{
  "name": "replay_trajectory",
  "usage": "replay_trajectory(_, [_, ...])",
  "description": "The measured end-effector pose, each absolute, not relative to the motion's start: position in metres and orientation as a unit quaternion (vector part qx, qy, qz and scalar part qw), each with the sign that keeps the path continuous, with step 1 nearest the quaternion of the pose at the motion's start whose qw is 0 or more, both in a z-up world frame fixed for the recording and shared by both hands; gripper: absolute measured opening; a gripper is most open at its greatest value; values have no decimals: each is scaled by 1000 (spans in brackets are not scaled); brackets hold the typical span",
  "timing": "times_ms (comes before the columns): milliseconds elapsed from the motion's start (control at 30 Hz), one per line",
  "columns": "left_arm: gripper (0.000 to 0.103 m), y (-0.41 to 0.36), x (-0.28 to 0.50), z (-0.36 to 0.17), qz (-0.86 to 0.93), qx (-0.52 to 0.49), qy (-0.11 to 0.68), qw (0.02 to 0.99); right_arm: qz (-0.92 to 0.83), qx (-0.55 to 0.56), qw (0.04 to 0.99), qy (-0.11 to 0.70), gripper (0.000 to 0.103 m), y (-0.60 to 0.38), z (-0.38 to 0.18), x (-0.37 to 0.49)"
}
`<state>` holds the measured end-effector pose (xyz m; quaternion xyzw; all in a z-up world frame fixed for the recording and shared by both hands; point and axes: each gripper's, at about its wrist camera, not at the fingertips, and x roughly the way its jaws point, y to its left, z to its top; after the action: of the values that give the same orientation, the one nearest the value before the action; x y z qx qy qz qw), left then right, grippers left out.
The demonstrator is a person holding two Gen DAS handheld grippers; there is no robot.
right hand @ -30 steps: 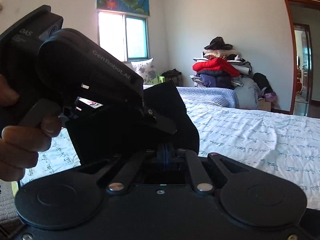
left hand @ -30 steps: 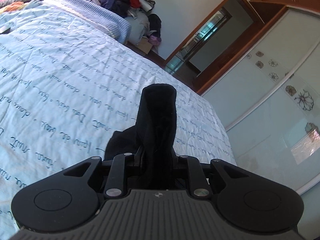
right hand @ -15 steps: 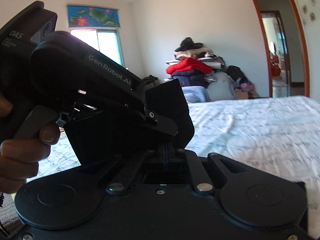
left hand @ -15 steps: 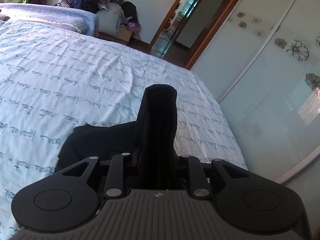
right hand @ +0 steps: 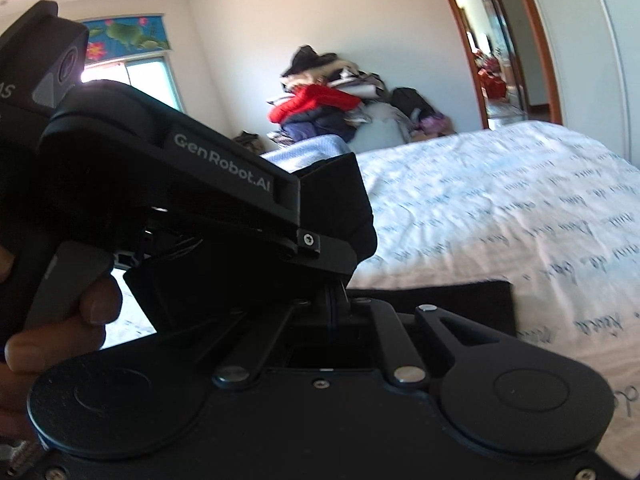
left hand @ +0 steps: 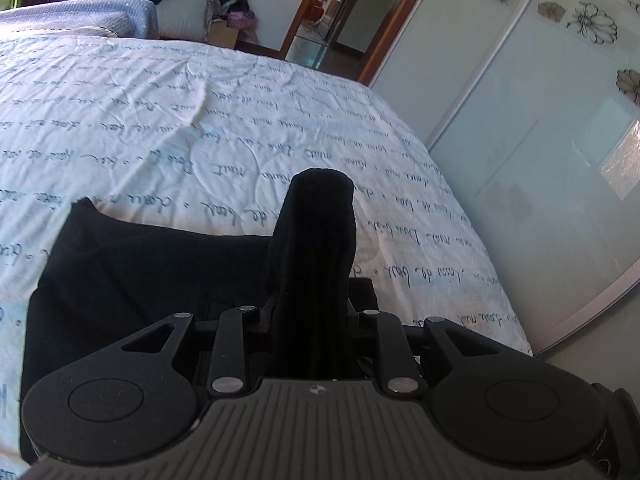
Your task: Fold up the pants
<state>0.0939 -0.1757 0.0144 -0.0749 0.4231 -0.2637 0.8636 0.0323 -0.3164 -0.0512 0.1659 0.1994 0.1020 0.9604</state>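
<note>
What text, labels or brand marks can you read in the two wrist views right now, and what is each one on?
"GenRobot.AI": white lettering on the side of the left gripper, seen in the right wrist view.
"AS": end of a cut-off word on the camera housing above it.
Cursive script printed all over the bedsheet: too loose and distorted to read reliably.
Black pants: no label visible.

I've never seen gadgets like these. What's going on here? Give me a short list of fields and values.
Setting: bedroom
Surface: bed sheet printed with handwriting
Garment: black pants, partly lying on the sheet
Left tool: shut on a bunch of the pants
Right tool: shut on the pants
Other device: the left tool's body fills the right camera's view, beside a hand
Background: clothes pile, doorway
</note>
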Motion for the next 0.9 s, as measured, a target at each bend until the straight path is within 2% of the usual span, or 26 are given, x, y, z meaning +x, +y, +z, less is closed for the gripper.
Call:
replay_trajectory(533, [32, -231, 95, -19, -267, -48, 444, 854, 56, 182, 952, 239, 5, -344, -69, 48])
replay_trajectory(633, [38, -236, 98, -25, -271, -50, 451, 849, 45, 186, 950, 245, 5, -345, -69, 54])
replay_trajectory(700, [48, -238, 99, -28, -276, -57, 457, 844, 34, 183, 951, 247, 4, -346, -70, 51])
replay_trajectory(767, [53, -241, 102, -31, -283, -69, 464, 836, 20, 187, 951, 246, 4, -350, -70, 49])
replay_trajectory(900, [52, -241, 102, -32, -295, -92, 466, 829, -11, 177, 952, 249, 4, -364, -73, 35])
